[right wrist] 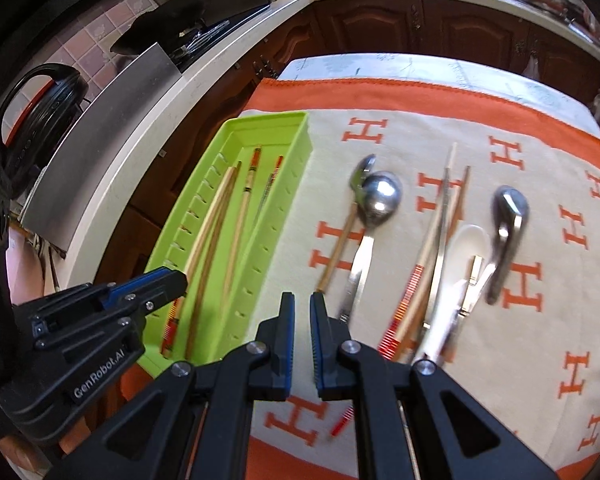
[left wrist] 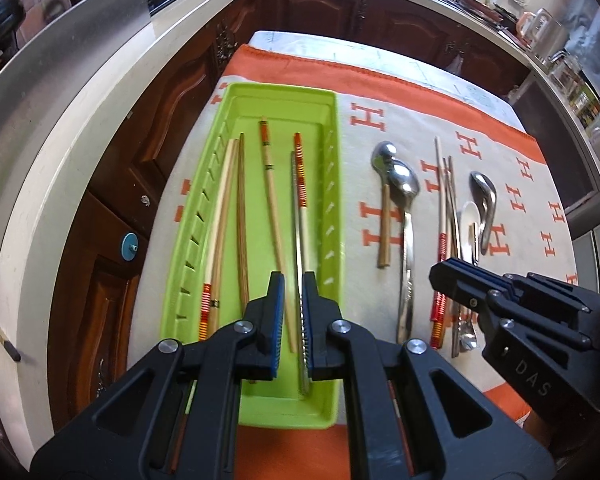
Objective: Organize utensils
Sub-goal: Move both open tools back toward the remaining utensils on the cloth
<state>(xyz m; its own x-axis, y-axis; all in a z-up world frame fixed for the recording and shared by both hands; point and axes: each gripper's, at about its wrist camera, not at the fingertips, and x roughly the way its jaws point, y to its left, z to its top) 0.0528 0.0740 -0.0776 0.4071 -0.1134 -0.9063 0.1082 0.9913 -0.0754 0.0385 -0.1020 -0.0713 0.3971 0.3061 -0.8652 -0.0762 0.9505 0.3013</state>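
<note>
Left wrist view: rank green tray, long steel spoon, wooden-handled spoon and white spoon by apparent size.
1. green tray
2. long steel spoon
3. wooden-handled spoon
4. white spoon, though chopsticks and the right gripper partly hide it, so this place is unsure.

My worktop (right wrist: 380,65) carries an orange-bordered cloth (right wrist: 460,144) printed with H letters. On the cloth, along the left edge, lies a green tray (left wrist: 204,208). Toward the middle lie two spoons (left wrist: 404,216), and nearer the right edge a heap of chopsticks and spoons (left wrist: 456,216).
</note>
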